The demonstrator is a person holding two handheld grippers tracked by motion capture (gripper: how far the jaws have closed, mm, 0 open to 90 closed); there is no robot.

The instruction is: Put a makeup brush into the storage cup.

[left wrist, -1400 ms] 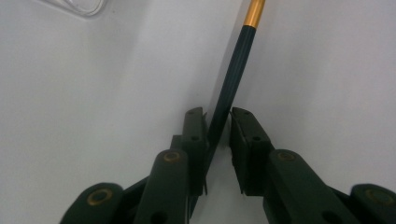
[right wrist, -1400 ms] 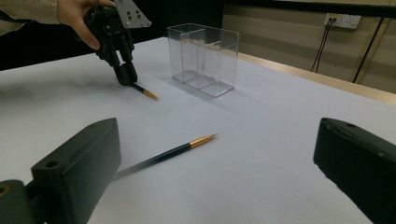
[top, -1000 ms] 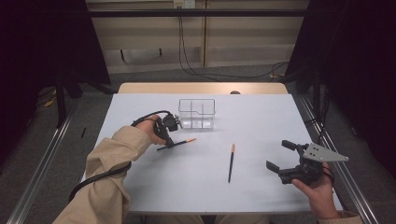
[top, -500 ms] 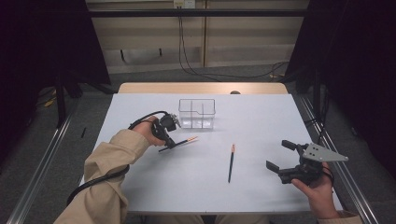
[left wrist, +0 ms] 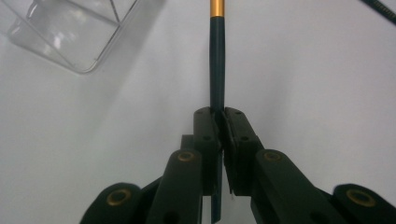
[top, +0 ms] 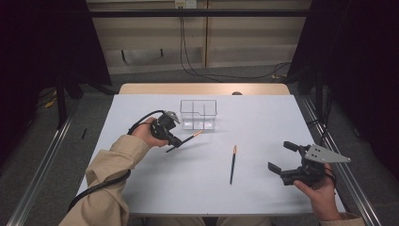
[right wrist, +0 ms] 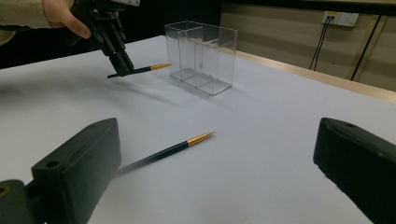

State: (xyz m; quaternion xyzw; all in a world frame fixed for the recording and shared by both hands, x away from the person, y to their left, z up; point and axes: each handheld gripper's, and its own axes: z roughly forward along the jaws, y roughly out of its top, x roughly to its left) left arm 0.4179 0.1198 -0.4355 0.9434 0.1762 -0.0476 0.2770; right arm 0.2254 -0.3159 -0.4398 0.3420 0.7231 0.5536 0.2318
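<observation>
Dark curtains flank the work area on both sides, and a pale wall with trailing cables closes off the far end. At centre stands a desk (top: 141,188) with a plain white top and a wooden strip along its far edge. On the far half of the desk, near the middle, sits a clear plastic container (top: 198,114) with an inner divider, upright and with nothing seen inside. The left gripper (top: 171,142), held in a hand (top: 147,134) with a tan sleeve, is positioned just left of and slightly nearer than the container. Its jaws are closed tight on a dark pencil with a gold end (left wrist: 216,60); the left gripper view confirms the pads clamped on the shaft, with the gold end projecting forward toward the container. In the right gripper view the held pencil (right wrist: 140,70) is clear of the desk surface, roughly level, its gold end close to the container wall but not touching. A second dark pencil (top: 232,164) of the same type lies flat on the desk, right of centre and nearer than the container, well apart from both grippers. The right gripper (top: 282,157) is held at the near right corner of the desk, jaws spread wide with nothing between them.
</observation>
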